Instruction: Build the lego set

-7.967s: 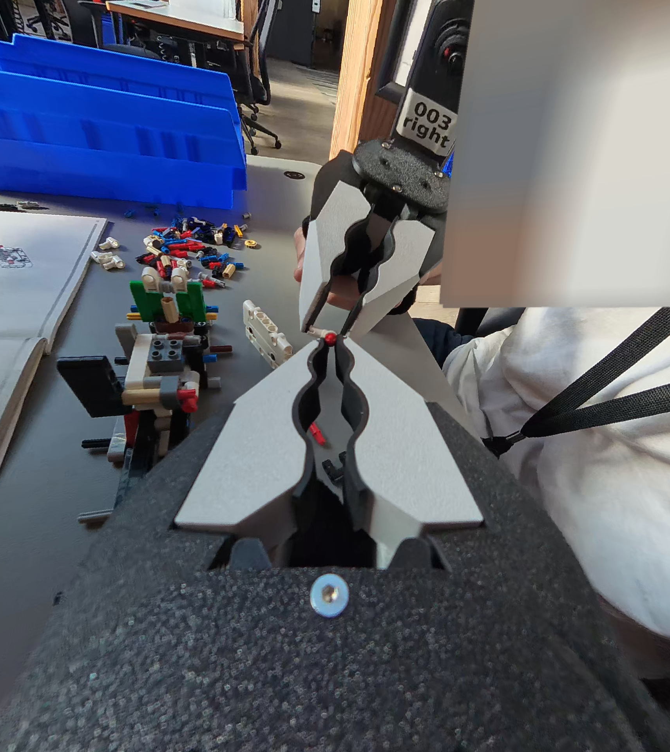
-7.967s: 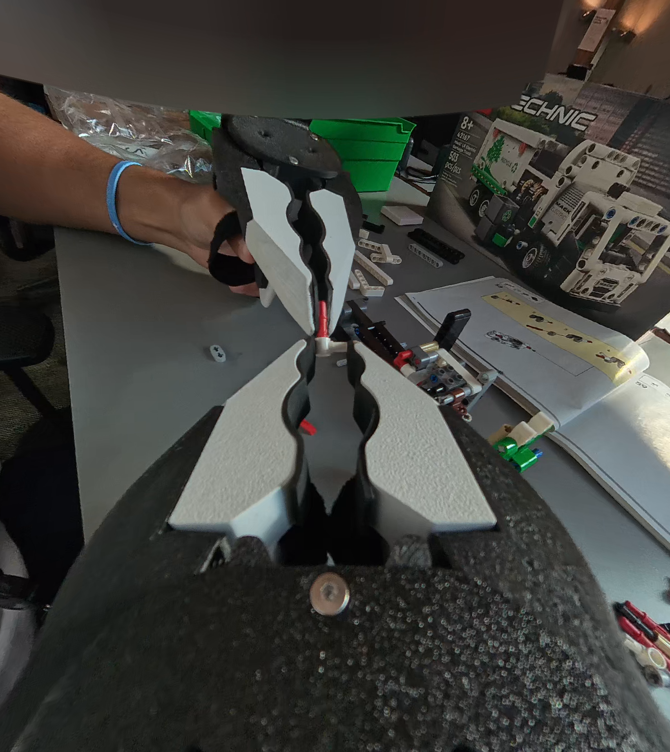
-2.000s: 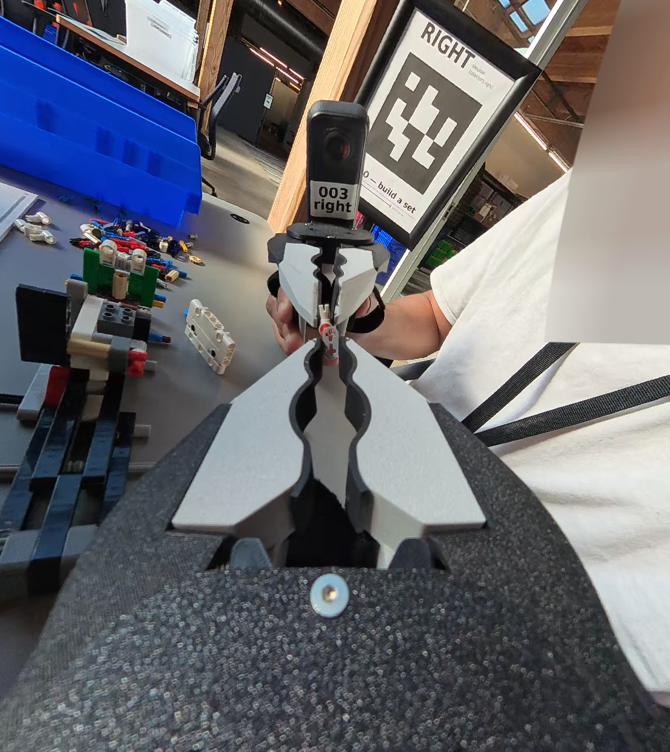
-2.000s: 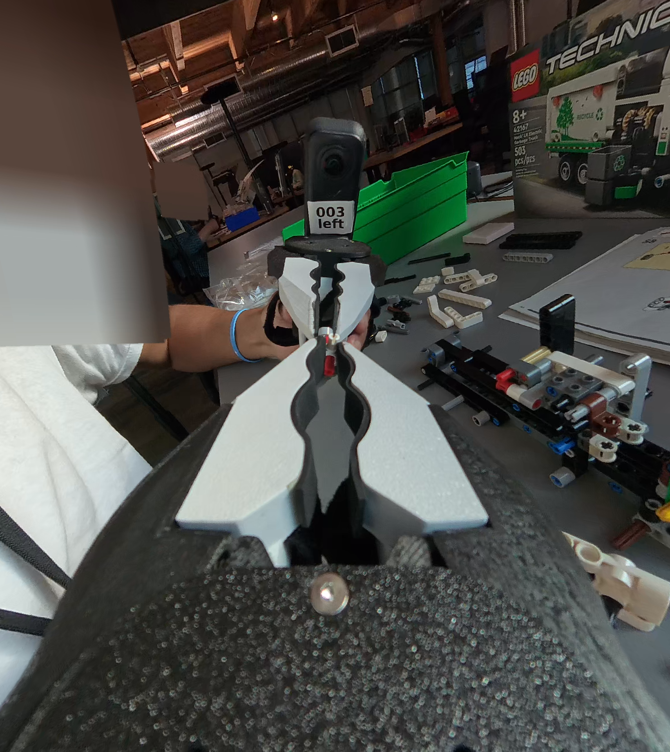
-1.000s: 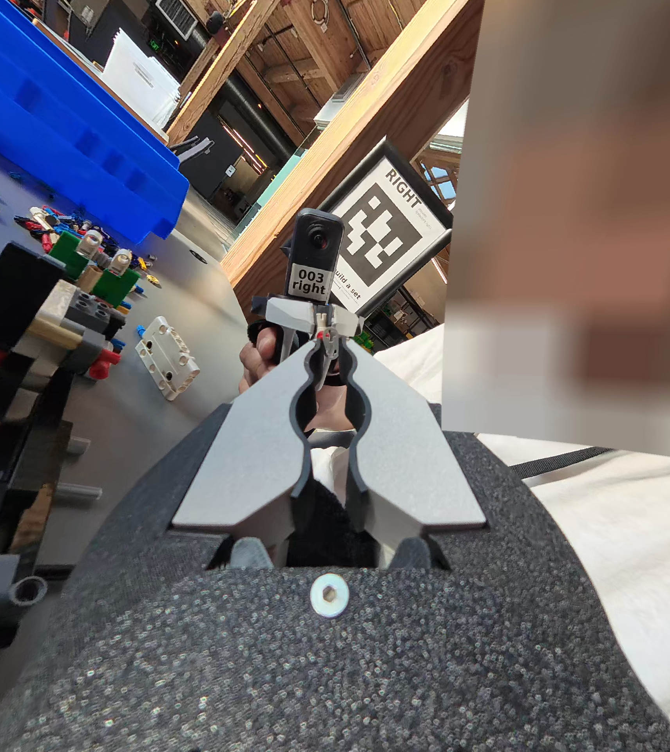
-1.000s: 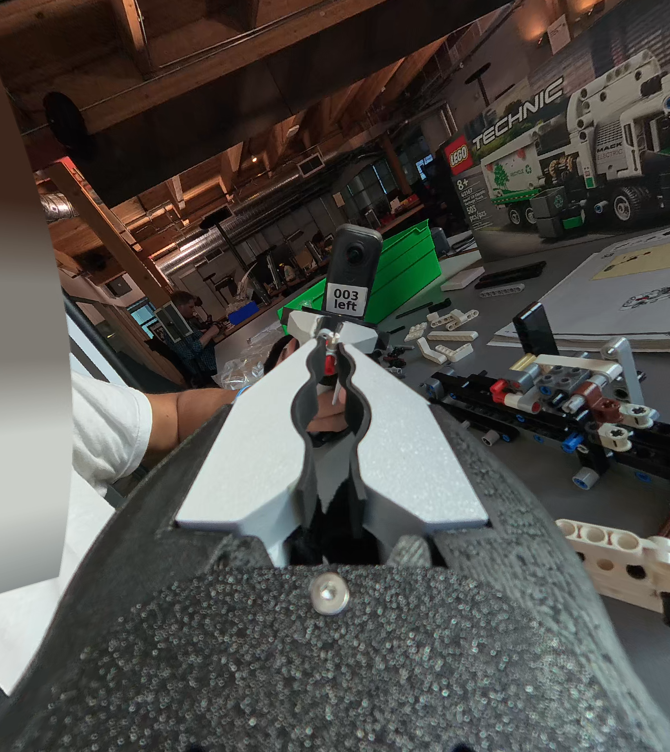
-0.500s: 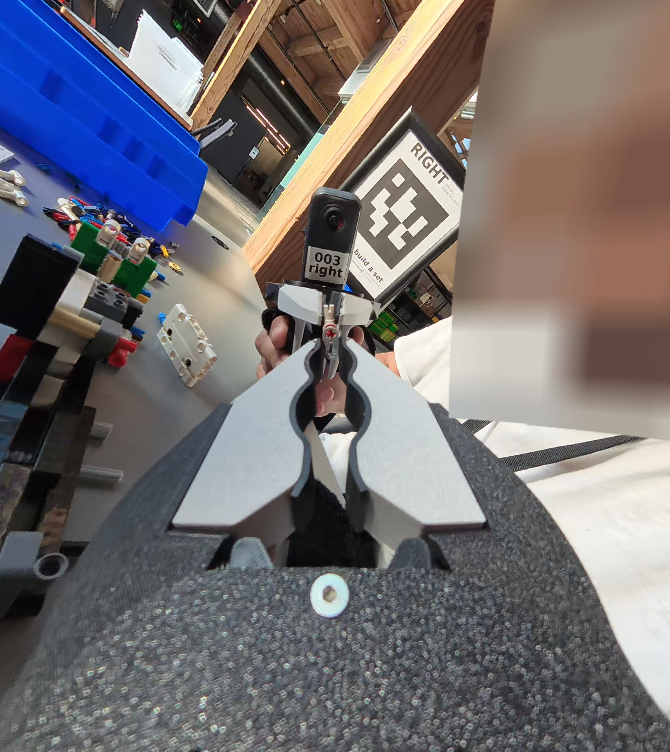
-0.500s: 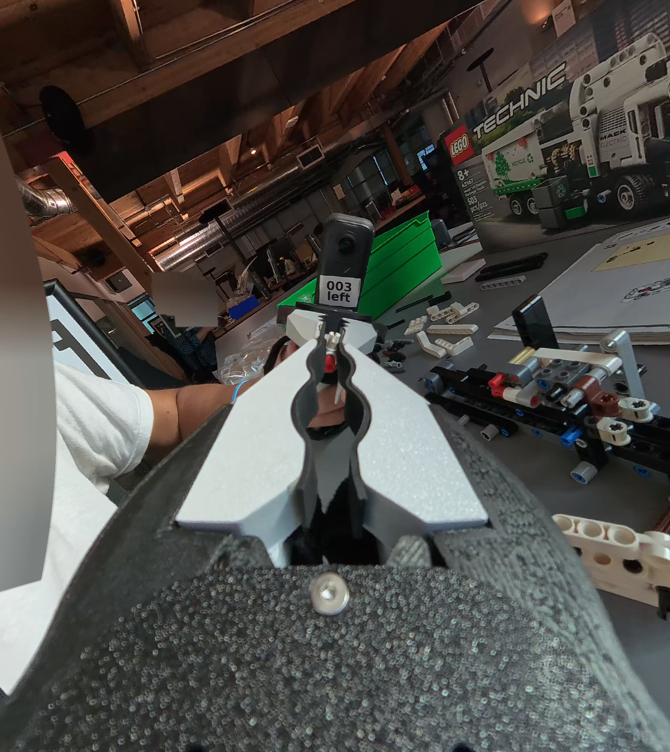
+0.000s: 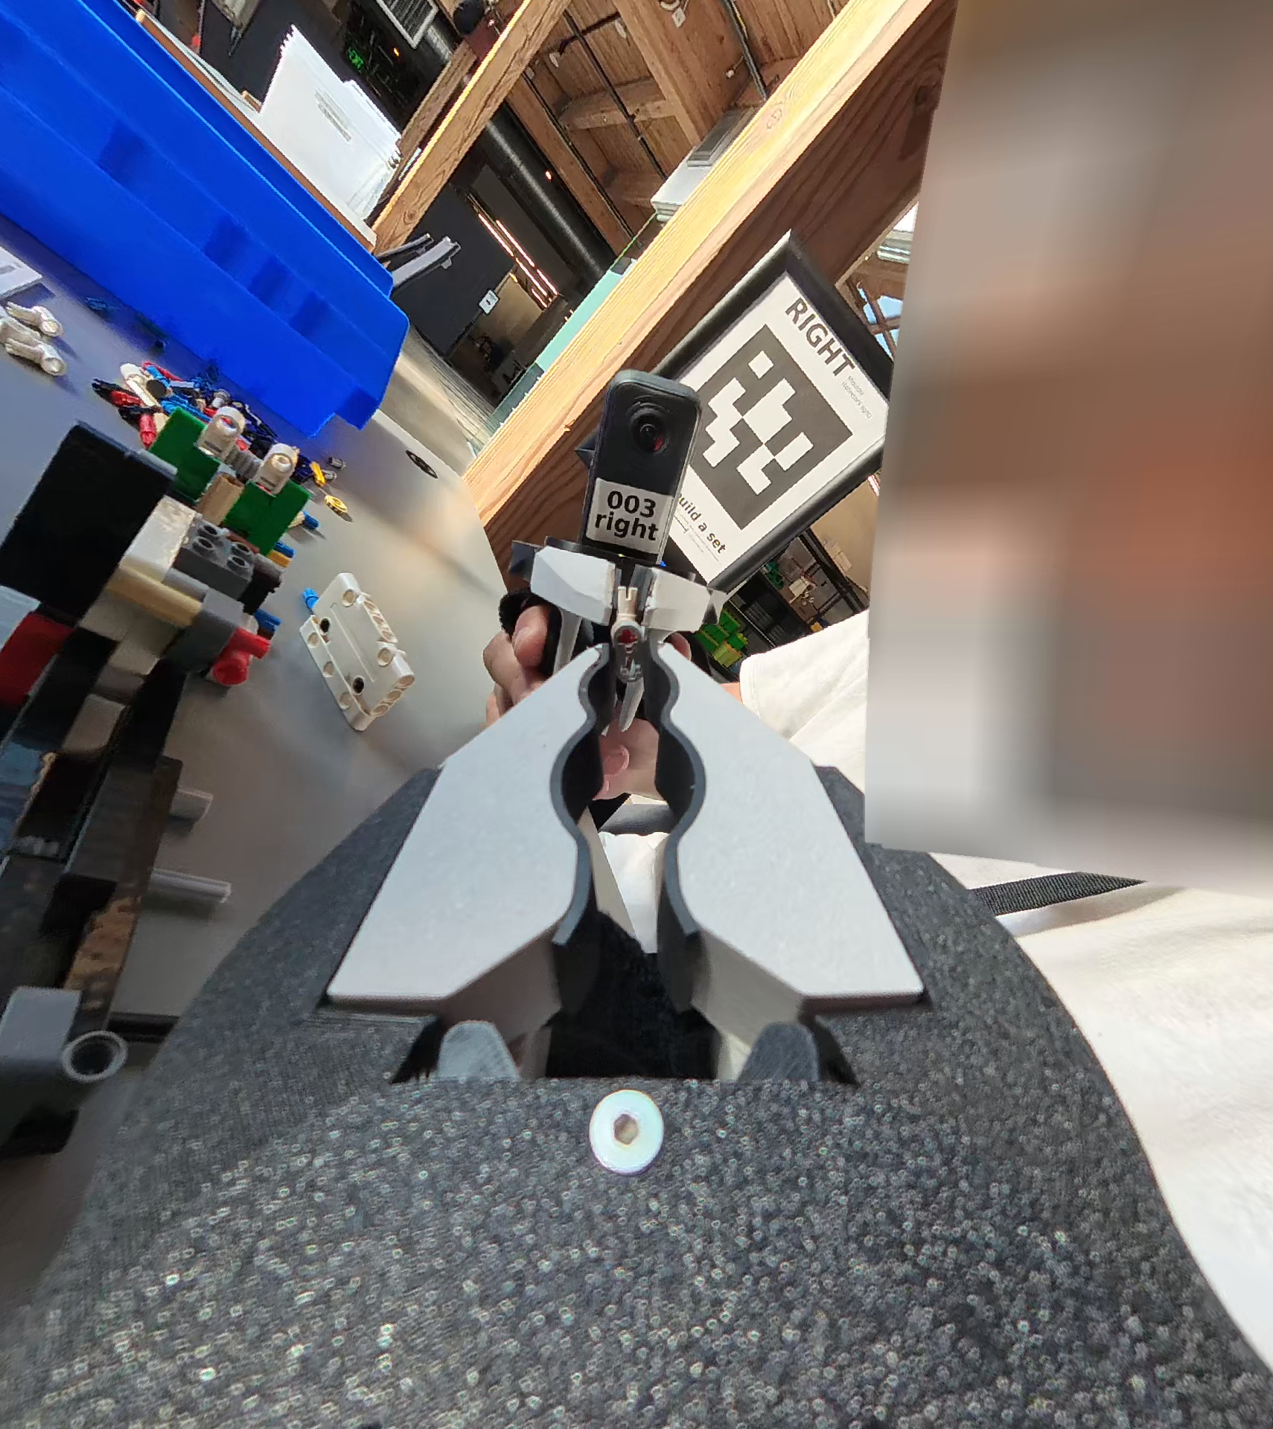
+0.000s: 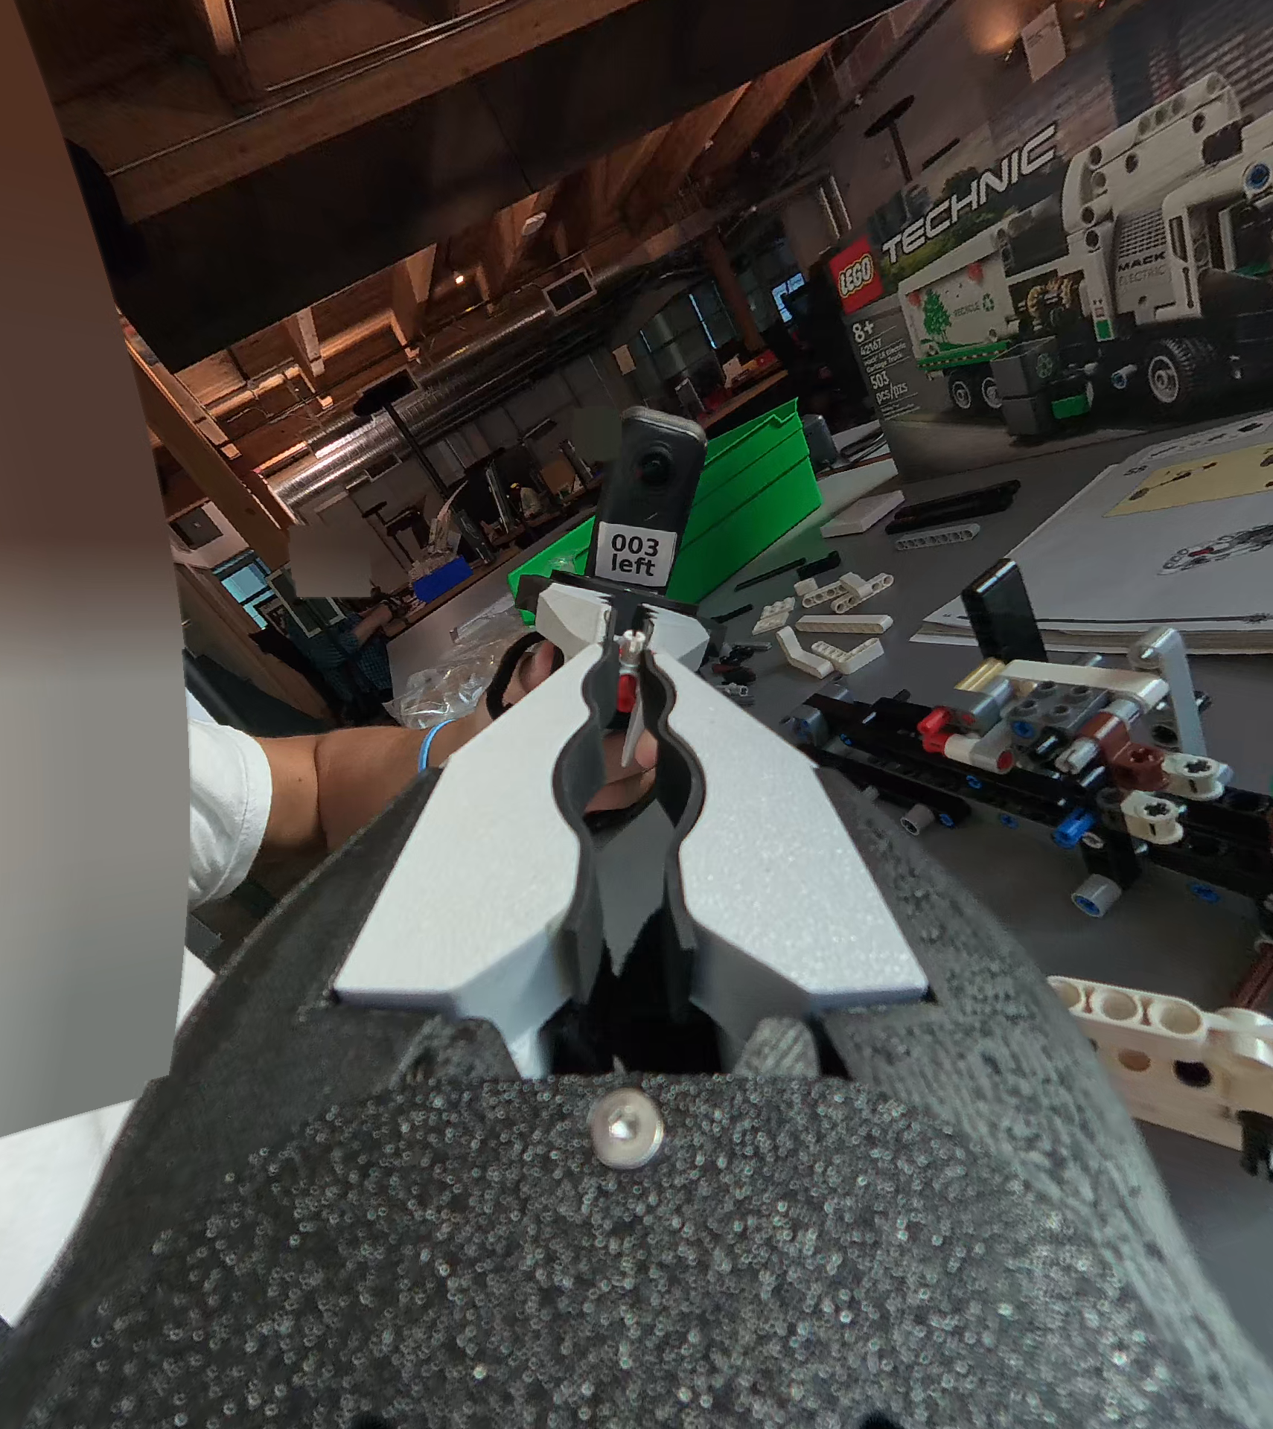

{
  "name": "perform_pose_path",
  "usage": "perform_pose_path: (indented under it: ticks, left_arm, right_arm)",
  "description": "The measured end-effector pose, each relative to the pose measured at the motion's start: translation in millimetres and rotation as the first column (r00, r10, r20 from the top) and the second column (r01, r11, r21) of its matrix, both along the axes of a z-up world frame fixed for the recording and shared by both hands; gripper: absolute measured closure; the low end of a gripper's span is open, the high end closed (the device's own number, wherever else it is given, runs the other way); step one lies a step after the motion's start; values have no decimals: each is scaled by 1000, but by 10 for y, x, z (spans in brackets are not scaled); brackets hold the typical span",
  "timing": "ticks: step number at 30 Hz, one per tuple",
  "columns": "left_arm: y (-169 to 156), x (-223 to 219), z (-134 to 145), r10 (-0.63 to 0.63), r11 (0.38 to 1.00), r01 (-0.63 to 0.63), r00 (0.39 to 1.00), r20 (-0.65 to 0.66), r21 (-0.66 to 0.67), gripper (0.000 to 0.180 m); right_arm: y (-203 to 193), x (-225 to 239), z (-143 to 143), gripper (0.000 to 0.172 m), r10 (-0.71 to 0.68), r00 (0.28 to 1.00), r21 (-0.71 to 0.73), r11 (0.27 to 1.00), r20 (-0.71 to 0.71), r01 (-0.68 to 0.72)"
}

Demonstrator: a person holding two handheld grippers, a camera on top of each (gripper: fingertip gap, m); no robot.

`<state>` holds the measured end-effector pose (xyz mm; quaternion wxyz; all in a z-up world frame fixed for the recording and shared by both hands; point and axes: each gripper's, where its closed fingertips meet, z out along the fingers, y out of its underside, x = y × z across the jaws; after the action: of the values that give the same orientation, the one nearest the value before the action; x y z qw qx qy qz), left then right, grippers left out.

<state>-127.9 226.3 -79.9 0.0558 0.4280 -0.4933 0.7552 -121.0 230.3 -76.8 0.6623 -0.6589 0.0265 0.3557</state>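
Observation:
My left gripper [image 9: 627, 657] and right gripper [image 10: 629, 657] face each other tip to tip, raised above the grey table [image 9: 401, 557]. Both are shut. Between the tips sits a small joined piece: a white connector [image 9: 626, 611] with a red pin [image 10: 624, 692] pushed into it. The red end shows in the connector's hole in the left wrist view. The right fingers pinch the white connector [image 10: 633, 642]. The left fingers pinch the red pin. The right gripper also shows in the left wrist view [image 9: 579, 588], and the left gripper in the right wrist view [image 10: 579, 619].
A partly built black model frame [image 10: 1005, 742] lies on the table and shows in the left wrist view [image 9: 76, 619]. Nearby are a white panel [image 9: 355, 649], a cream beam [image 10: 1175, 1059], loose small parts [image 9: 177, 387], a blue bin [image 9: 154, 193], a green bin [image 10: 742, 479], a booklet [image 10: 1198, 557] and the set's box [image 10: 1082, 271]. Only a small space, under 4 cm, lies between the two pairs of fingers.
Eight seconds ago the grippers met low over the table, red pin against white connector. Both have since tilted upward together, staying shut and tip to tip; little moved in the last half second.

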Motion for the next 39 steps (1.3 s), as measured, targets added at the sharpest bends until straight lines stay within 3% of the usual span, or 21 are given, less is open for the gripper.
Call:
perform_pose_path:
  ticks: [3,11,19,28,34,39]
  left_arm:
    - [-7,-11,-14,-10,1000,10,1000,8,27,177]
    - [-51,-162,-183,-116,960,106,993,21,258,177]
    - [-71,-178,-213,-142,957,137,990,-2,255,177]
    - [-48,-89,-136,-94,985,95,996,-11,143,177]
    - [-19,-10,-84,-29,995,29,1000,-3,96,177]
    - [-37,-18,-95,-36,995,37,999,-11,96,177]
  right_arm:
    - [-7,-15,-20,168,40,998,-33,999,-37,-41]
    - [-37,-153,-158,168,197,977,-147,967,-78,-206]
    - [-35,-162,-189,168,211,974,-166,961,-77,-221]
    - [-16,-64,-104,168,62,998,-76,995,-1,-62]
    - [10,18,-63,168,-21,997,-68,998,-80,15]
    - [10,7,-79,168,9,995,-88,996,-102,-18]
